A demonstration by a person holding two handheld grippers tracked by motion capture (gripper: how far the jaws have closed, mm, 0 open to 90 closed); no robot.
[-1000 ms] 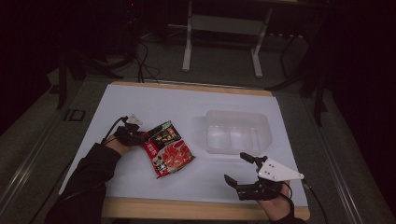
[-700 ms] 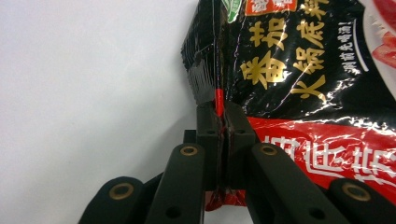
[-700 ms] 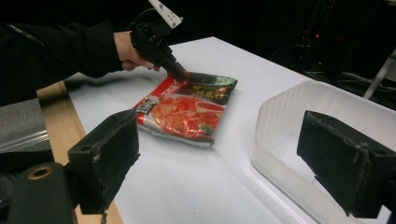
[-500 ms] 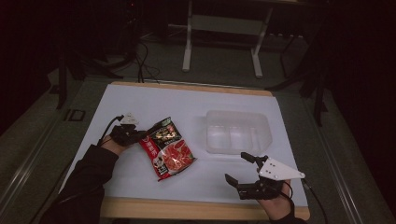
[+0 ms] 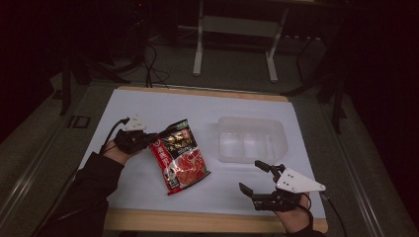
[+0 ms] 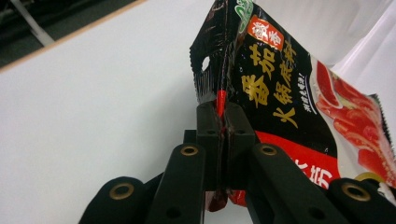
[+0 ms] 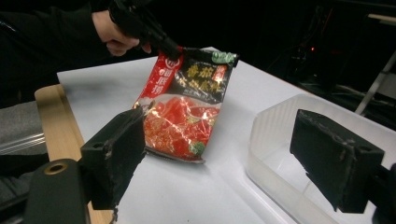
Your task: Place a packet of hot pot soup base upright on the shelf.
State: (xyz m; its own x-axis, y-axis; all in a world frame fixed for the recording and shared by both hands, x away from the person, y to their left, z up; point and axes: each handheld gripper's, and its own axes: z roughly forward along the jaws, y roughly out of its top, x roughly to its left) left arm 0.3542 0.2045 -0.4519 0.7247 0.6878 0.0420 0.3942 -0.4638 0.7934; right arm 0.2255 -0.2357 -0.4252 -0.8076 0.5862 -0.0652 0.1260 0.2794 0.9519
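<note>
Packet (image 5: 179,157) of red-and-black hotpot soup base, printed with gold lettering and a glossy picture of tomato, hangs tilted over the white table (image 5: 148,106), its top corner pinched between the closed jaws of the left gripper (image 5: 149,139) while its bottom edge trails down toward the surface. In the left gripper view the black pads (image 6: 208,122) press together on the packet's crimped seam (image 6: 221,100), just beside a small punched hole. The right gripper (image 5: 256,176) rests near the front edge of the table, its jaws standing wide with nothing between them, though they have just been closing a little. A clear plastic container (image 5: 252,139) sits between the two, right of the packet and beyond the right gripper, apart from both. Bare white tabletop lies open behind the packet and along the far edge; the wooden front lip (image 5: 197,221) runs close beneath the person's right hand (image 5: 291,219). Dark floor and a metal stand (image 5: 237,34) lie beyond the table.
</note>
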